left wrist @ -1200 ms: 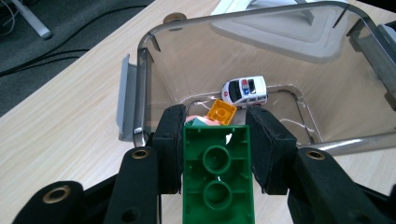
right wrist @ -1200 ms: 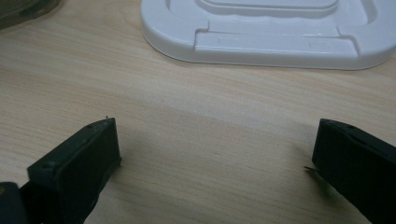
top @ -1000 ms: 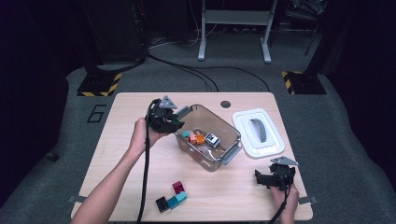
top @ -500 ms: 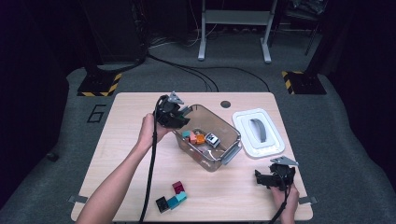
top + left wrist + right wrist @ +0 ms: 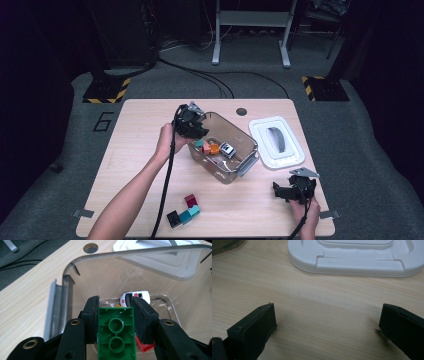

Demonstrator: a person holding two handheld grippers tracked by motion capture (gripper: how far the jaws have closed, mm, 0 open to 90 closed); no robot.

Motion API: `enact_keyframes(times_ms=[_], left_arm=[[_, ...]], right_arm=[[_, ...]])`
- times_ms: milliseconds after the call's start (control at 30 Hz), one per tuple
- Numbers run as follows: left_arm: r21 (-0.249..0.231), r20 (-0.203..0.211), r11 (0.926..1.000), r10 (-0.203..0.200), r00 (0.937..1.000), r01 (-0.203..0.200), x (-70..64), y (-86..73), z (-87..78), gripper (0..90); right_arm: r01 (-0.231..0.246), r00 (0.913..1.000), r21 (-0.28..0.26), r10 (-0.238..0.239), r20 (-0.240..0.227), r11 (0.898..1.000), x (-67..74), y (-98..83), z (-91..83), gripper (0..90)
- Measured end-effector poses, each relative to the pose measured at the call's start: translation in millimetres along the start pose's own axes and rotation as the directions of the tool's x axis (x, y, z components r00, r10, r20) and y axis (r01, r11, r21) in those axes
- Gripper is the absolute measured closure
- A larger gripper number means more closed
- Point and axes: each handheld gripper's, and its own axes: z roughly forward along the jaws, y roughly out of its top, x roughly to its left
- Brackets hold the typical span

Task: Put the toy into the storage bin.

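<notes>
A green two-stud brick (image 5: 116,332) is clamped between the pads of my left gripper (image 5: 115,305), which hangs over the near left end of the clear plastic box (image 5: 247,139). The same left gripper (image 5: 196,129) sits at the box's left rim in the high view. Inside the box lie a white toy car (image 5: 136,295), a red piece (image 5: 143,347) and an orange brick (image 5: 214,148). My right gripper (image 5: 325,320) rests low over bare wood with its jaws wide apart and nothing between them; it is at the table's front right (image 5: 286,191).
A white lid (image 5: 277,141) lies right of the box, and its edge (image 5: 359,263) shows just beyond my right gripper. A cluster of red, teal and black bricks (image 5: 184,210) sits near the front edge. A round hole (image 5: 242,111) marks the far side of the table.
My left gripper has carried the green brick rightward and down, from beside the box's left end to over its rim. The right gripper has stayed put.
</notes>
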Motion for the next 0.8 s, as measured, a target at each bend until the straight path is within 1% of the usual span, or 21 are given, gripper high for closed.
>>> enact_keyframes(times_ms=[33,133,200,267,367,400,533,600,700,733,767,800], left_arm=[[0.009,-0.005,1.0000,0.001,1.0000,-0.001,-0.7,-1.6,3.7,58.9],[0.020,0.001,0.9997,-0.012,0.9999,0.012,-0.1,-5.1,9.4,58.9],[0.029,0.008,0.9994,-0.018,0.9998,0.018,0.3,-6.7,12.2,58.7],[0.032,0.008,0.9994,-0.016,0.9998,0.016,-0.1,-7.3,13.1,58.6],[0.045,0.018,0.9989,-0.016,0.9997,0.015,-1.3,-8.6,15.1,57.9],[0.053,0.034,0.9986,-0.011,0.9994,0.009,-1.1,-9.7,14.3,56.9],[0.053,0.039,0.9984,-0.019,0.9991,0.017,-2.2,-11.2,11.0,47.3],[0.045,0.040,0.9989,-0.013,0.9991,0.012,-3.3,-13.0,3.8,41.6],[0.021,0.034,0.9996,-0.018,0.9993,0.018,-6.2,-15.6,-6.2,33.3],[0.021,0.034,0.9996,-0.018,0.9993,0.018,-6.2,-15.6,-6.2,30.6],[0.011,0.030,0.9999,-0.013,0.9995,0.012,-7.9,-17.9,-14.3,28.3],[0.005,0.026,1.0000,-0.008,0.9996,0.008,-9.0,-19.5,-18.2,26.4]], right_arm=[[0.000,1.0000,0.000,0.000,0.000,1.000,0.0,0.0,0.0,0.2],[0.000,1.0000,0.000,0.000,0.000,1.000,0.0,0.0,0.0,0.2],[0.000,1.0000,0.000,0.000,0.000,1.000,0.0,0.0,0.0,0.2],[0.000,1.0000,0.000,0.000,0.000,1.000,0.0,0.0,0.0,0.2],[0.000,1.0000,0.000,0.000,0.000,1.000,0.0,0.0,0.0,0.2],[0.000,1.0000,0.000,0.000,0.000,1.000,0.0,0.0,0.0,0.2],[0.000,1.0000,0.000,0.000,0.000,1.000,0.0,0.0,0.0,0.2],[0.000,1.0000,0.000,0.000,0.000,1.000,0.0,0.0,0.0,0.2],[0.000,1.0000,0.000,0.000,0.000,1.000,0.0,0.0,0.0,0.2],[0.000,1.0000,0.000,0.000,0.000,1.000,0.0,0.0,0.0,0.2],[0.000,1.0000,0.000,0.000,0.000,1.000,0.0,0.0,0.0,0.2],[0.000,1.0000,0.000,0.000,0.000,1.000,0.0,0.0,0.0,0.2]])
